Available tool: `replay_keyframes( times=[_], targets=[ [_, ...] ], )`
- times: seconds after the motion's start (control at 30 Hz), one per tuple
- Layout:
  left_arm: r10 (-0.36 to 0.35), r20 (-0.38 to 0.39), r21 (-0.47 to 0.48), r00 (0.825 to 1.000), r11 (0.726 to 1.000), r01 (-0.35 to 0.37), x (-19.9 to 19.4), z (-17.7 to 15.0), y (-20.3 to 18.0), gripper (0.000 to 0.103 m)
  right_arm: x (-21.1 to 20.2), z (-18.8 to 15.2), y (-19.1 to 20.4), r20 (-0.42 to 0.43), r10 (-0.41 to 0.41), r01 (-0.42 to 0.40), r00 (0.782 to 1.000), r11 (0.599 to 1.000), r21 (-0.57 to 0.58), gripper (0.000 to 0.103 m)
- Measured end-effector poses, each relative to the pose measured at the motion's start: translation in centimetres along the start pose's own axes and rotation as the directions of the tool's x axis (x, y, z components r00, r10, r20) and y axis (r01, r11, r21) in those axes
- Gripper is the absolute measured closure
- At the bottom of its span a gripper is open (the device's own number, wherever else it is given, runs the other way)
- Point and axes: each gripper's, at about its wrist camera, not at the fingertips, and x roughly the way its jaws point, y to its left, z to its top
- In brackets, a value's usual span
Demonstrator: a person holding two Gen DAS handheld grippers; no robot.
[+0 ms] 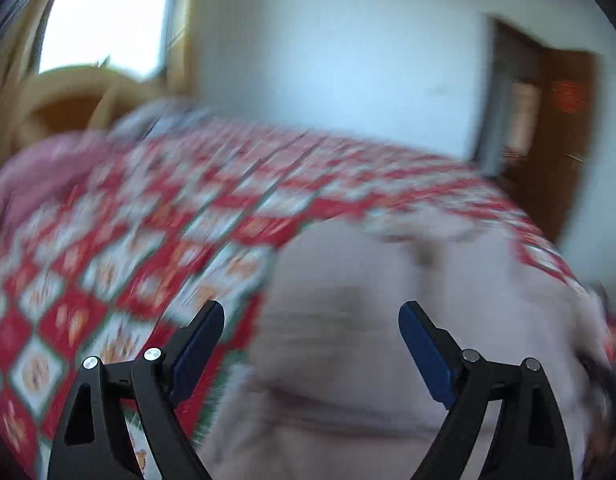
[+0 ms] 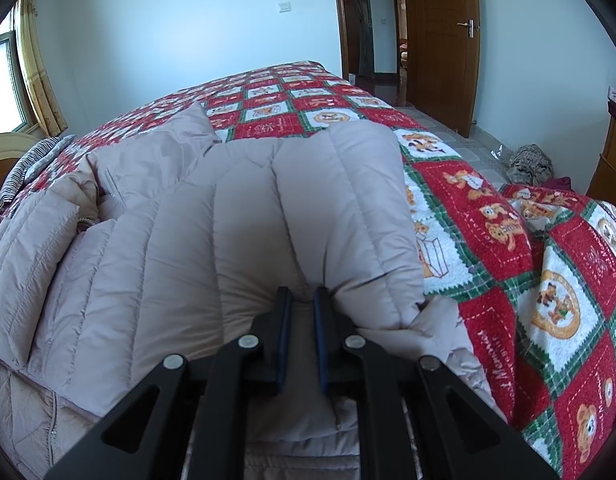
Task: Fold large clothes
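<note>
The right gripper (image 2: 302, 300) pinches a puffy fold of the beige coat (image 2: 180, 248), low in the middle of the frame. The left gripper (image 1: 311, 320) is wide open above it, holding nothing. The slippery coat could slide out and unfold. It lies on a red bear-patterned bedspread (image 2: 507, 280); a brown door (image 2: 439, 40) stands upper right.
</note>
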Motion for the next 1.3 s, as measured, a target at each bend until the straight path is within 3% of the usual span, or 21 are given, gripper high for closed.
replay_keyframes(
  times=[0.1,0.2,0.33,0.4,0.43,0.5,0.53,0.57,0.6,0.67,0.73,0.87,0.93,1.0,1.07,1.13,1.2,1.3],
  targets=[
    [0.044,-0.125,-0.050,0.991,0.997,-0.051,3.5,-1.3,1.5,0.014,0.0,0.0,0.0,0.000,0.000,0.000,1.000,1.000,0.000,0.091],
    [0.007,-0.218,-0.016,0.976,1.000,-0.011,6.3,-4.3,0.5,0.013,0.0,0.0,0.0,-0.001,-0.003,0.003,1.000,1.000,-0.001,0.091],
    [-0.003,-0.217,-0.025,0.976,1.000,-0.003,6.6,-4.1,0.8,0.012,0.1,0.2,1.1,-0.012,-0.063,0.063,0.998,0.997,-0.050,0.090],
    [-0.013,-0.214,-0.034,0.977,0.999,0.006,6.8,-3.9,0.9,0.011,-0.8,0.7,2.6,0.005,-0.101,0.101,0.995,0.989,-0.109,0.085],
    [-0.014,-0.213,-0.034,0.977,0.999,0.007,6.9,-3.8,0.7,0.011,-2.1,0.9,3.5,0.039,-0.055,0.059,0.998,0.991,-0.119,0.082],
    [-0.010,-0.212,-0.030,0.977,1.000,0.003,6.5,-3.8,0.6,0.011,-4.7,1.4,5.6,0.101,0.066,-0.053,0.993,0.990,-0.127,0.055],
    [-0.008,-0.213,-0.028,0.977,1.000,0.002,6.4,-3.8,0.6,0.010,-6.4,1.7,7.5,0.141,0.139,-0.119,0.980,0.982,-0.143,0.022],
    [-0.008,-0.213,-0.027,0.977,1.000,0.002,6.5,-3.8,0.5,0.010,-7.5,1.8,8.8,0.169,0.192,-0.165,0.967,0.973,-0.161,0.004],
    [-0.011,-0.212,-0.030,0.977,1.000,0.004,6.4,-3.7,0.7,0.010,-9.1,1.8,10.8,0.208,0.281,-0.239,0.937,0.949,-0.205,0.003],
    [-0.030,-0.204,-0.048,0.979,0.999,0.020,6.2,-3.8,1.0,0.010,-10.3,1.7,14.8,0.193,0.378,-0.310,0.905,0.899,-0.310,0.005],
    [-0.058,-0.191,-0.076,0.980,0.996,0.044,6.1,-3.8,1.6,0.010,-10.0,1.2,18.6,0.133,0.418,-0.339,0.898,0.854,-0.395,0.010],
    [-0.074,-0.182,-0.092,0.981,0.994,0.058,6.0,-3.7,1.9,0.010,-7.3,-0.2,22.8,0.054,0.395,-0.322,0.917,0.814,-0.484,0.012],
    [-0.075,-0.181,-0.093,0.981,0.994,0.059,6.0,-3.7,1.8,0.010,-4.7,-1.2,24.5,-0.034,0.330,-0.297,0.943,0.793,-0.532,0.012],
    [-0.079,-0.180,-0.097,0.981,0.993,0.062,6.0,-3.7,1.8,0.010,-2.7,-2.0,24.9,-0.055,0.213,-0.206,0.975,0.796,-0.570,0.038],
    [-0.084,-0.178,-0.100,0.980,0.993,0.067,6.0,-3.7,1.9,0.010,-3.1,-1.6,23.2,-0.037,0.229,-0.216,0.973,0.837,-0.503,0.085],
    [-0.095,-0.173,-0.110,0.980,0.991,0.077,5.9,-3.7,2.0,0.010,-4.7,-0.2,19.7,0.004,0.288,-0.270,0.958,0.903,-0.333,0.090],
    [-0.106,-0.170,-0.120,0.980,0.989,0.086,5.9,-3.7,2.2,0.009,-6.0,0.5,15.7,0.060,0.298,-0.284,0.953,0.944,-0.167,0.091],
    [-0.108,-0.169,-0.119,0.980,0.989,0.089,5.9,-3.7,2.1,0.008,-5.6,-0.6,10.0,0.028,0.259,-0.260,0.966,0.963,0.072,0.091]
  ],
)
